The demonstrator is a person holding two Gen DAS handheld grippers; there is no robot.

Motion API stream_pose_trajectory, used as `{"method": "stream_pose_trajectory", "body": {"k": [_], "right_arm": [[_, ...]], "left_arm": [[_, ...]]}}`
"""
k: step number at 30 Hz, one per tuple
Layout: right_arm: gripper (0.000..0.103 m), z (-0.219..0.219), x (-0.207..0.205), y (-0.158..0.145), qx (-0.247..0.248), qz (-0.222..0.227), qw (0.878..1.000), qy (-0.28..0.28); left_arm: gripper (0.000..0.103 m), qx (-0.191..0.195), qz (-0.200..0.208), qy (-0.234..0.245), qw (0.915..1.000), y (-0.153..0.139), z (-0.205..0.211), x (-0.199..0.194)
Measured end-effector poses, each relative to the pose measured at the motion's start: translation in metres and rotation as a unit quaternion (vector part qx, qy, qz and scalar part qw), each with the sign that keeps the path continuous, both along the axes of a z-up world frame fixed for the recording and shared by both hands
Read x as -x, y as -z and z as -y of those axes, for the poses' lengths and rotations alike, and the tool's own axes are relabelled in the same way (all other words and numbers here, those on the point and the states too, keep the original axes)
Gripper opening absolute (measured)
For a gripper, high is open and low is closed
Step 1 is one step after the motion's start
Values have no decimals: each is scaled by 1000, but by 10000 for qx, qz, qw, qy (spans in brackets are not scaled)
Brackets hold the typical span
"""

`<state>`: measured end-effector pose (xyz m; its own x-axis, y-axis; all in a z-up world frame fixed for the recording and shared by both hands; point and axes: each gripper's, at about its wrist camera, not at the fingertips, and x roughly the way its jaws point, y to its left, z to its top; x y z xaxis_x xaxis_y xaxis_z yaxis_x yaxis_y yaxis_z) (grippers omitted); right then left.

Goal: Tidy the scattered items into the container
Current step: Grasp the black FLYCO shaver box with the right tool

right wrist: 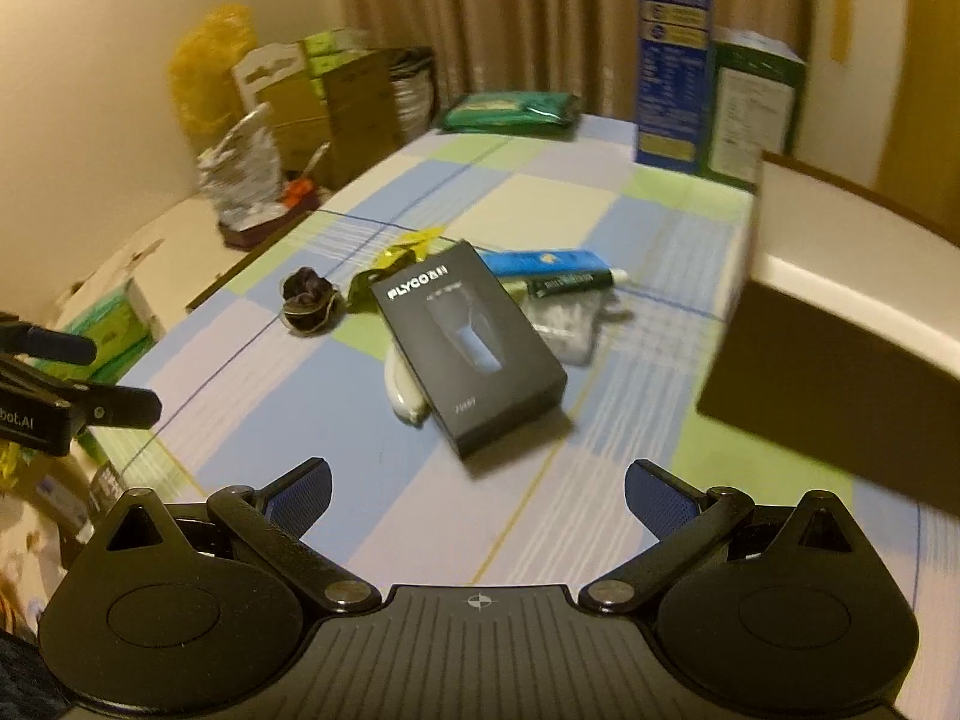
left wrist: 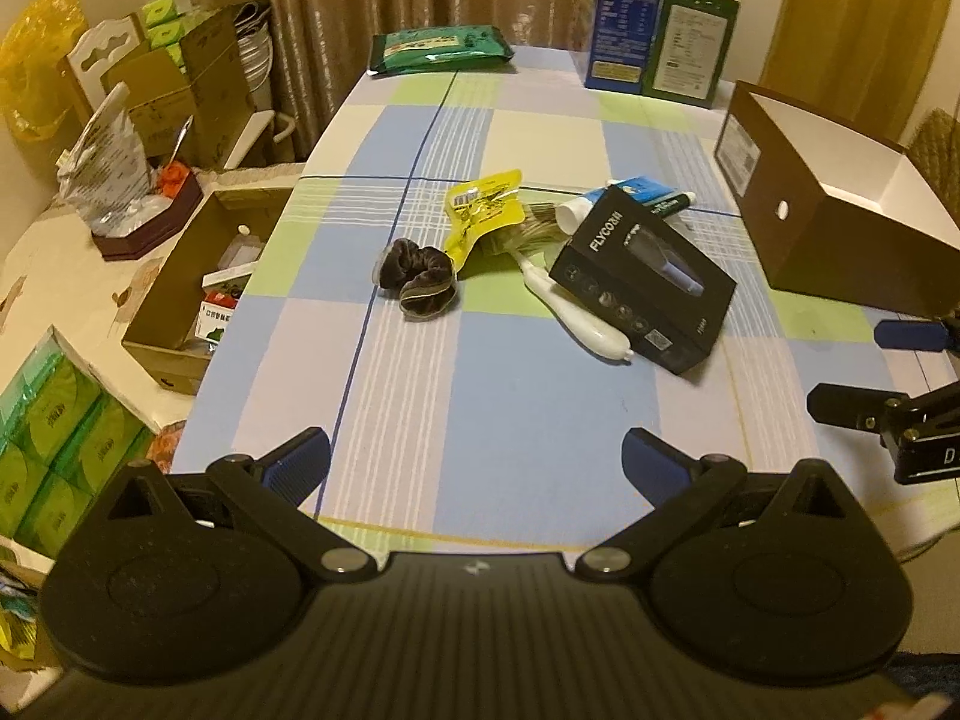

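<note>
Both grippers hover low over the checked bench [left wrist: 480,420], the left gripper [left wrist: 477,459] and the right gripper [right wrist: 478,492] each with fingers spread wide and holding nothing. Straight ahead lies the black box [right wrist: 471,348], resting partly on a white brush handle [left wrist: 576,312]. Its long axis runs nearly away from the right gripper, which seems nearer. The brown container [left wrist: 840,240] stands to the right.
</note>
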<state>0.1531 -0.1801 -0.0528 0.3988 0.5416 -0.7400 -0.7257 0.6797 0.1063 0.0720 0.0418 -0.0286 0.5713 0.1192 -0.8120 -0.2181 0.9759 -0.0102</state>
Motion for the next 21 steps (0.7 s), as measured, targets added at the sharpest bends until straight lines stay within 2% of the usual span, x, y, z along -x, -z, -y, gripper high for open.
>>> {"method": "stream_pose_trajectory", "body": {"k": [9, 21], "right_arm": [[101, -18, -47, 18, 10, 257, 9937, -1094], [101, -54, -81, 46, 302, 423, 9765, -2092]], "left_arm": [[102, 32, -17, -523, 9986, 12, 3, -23], [102, 111, -195, -1314, 9911, 35, 5, -50]]}}
